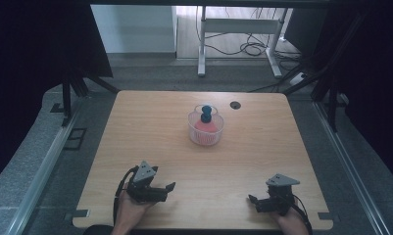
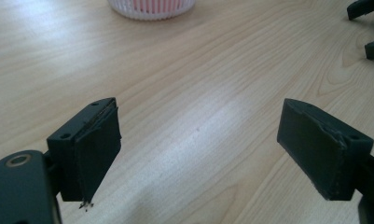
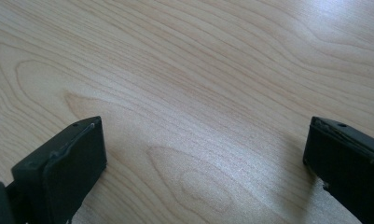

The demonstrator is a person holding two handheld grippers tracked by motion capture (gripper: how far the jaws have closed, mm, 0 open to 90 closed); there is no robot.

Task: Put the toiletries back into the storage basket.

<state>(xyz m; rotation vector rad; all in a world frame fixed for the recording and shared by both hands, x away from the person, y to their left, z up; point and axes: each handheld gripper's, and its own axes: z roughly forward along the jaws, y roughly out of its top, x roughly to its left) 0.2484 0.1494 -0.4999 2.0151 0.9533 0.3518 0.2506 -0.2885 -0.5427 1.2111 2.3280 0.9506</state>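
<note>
— Both claws sit low in the high view, left claw (image 1: 170, 186) and right claw (image 1: 253, 199), each spread wide and holding nothing.

— Where's the thing to get?

— Up in the middle of the bench (image 1: 150, 142): a white basket (image 1: 206, 129) with a red and blue toy (image 1: 206, 116) inside, well apart from both.

— I think you should reach slowly, come from above, and pinch the blue top.

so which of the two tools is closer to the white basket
The left tool, at the table's near-left. It sits nearer the white slatted plastic basket than the right tool, and the basket's rim shows in its own view.
</note>
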